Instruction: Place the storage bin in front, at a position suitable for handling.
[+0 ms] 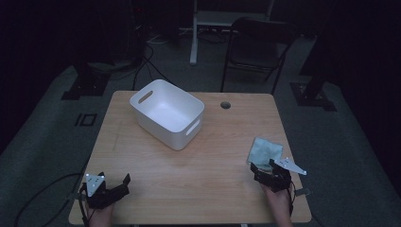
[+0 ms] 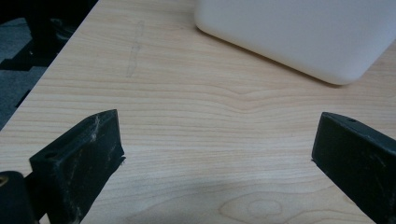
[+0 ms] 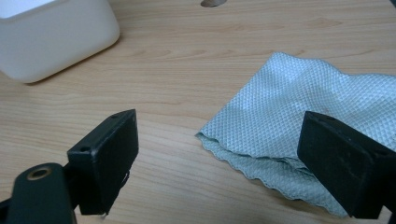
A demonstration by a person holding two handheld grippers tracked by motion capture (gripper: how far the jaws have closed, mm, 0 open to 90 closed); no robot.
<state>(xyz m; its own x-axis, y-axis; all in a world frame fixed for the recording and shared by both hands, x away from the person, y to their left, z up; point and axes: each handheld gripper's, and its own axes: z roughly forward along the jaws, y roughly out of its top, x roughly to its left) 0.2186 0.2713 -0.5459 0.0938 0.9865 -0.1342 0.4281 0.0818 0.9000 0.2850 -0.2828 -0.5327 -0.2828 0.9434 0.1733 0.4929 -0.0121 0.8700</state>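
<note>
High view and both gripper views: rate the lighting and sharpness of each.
High view: dim, dark surroundings, white bin brightest. Left gripper view: bright, table grain sharp, jaws soft. Right gripper view: evenly lit, cloth weave crisp, near jaws slightly blurred.

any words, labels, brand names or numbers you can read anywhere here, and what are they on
None can be read.
The white bin has plain walls, no label.
The green cloth shows a woven pattern, no tag or print.
The table is bare wood grain with a faint pencil-like streak, not writing.
The left gripper and right gripper carry no markings.
</note>
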